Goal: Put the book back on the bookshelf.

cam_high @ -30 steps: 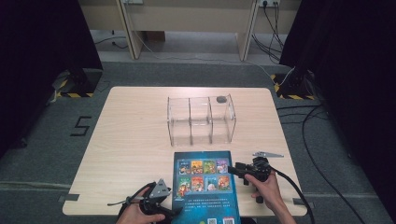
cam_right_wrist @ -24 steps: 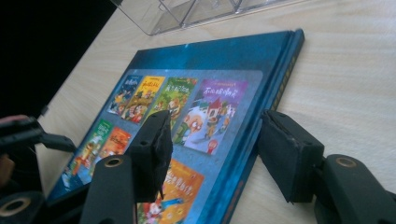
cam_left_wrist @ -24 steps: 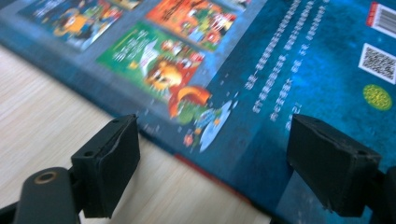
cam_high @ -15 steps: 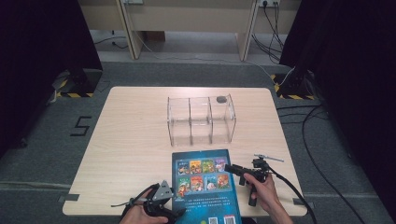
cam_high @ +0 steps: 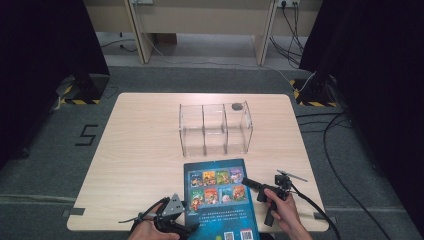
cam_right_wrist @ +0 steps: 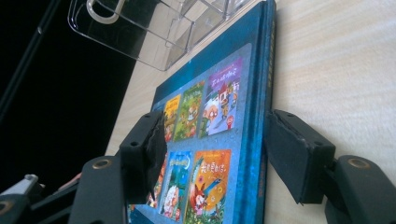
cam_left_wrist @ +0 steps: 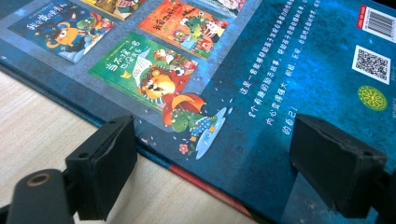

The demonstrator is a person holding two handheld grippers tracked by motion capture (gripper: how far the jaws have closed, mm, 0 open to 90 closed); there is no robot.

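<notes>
**Book flat on the table, both grippers at its edges, no grip yet**

The blue picture book (cam_high: 220,197) lies flat, back cover up, at the near edge of the wooden table (cam_high: 140,150), just short of the clear 3-compartment organiser (cam_high: 215,127). Nothing stands in the organiser that can be made out, apart from a small dark object (cam_high: 236,106) at its far rim.

The left gripper (cam_left_wrist: 210,172) sits at the book's near left edge. Its 2 fingers (cam_left_wrist: 105,168) are spread apart: 1 is over the bare wood just beside the spine edge, the other over the cover near the printed text. The pads press on nothing.

The right gripper (cam_right_wrist: 215,154) comes at the book's right side. Its jaws have just been opening, and they now straddle the right edge: 1 finger (cam_right_wrist: 144,149) hangs above the cover pictures, the other over the table just beside the book. The edge lies between them, unclamped.

My reading: the work is at its start. Both tools are lined up, but the book is neither pinched nor lifted. If the aim is to stand it in a compartment, what is left is closing on an edge, raising the book, turning it upright and sliding it into the organiser, which lies beyond both sets of fingertips.
</notes>
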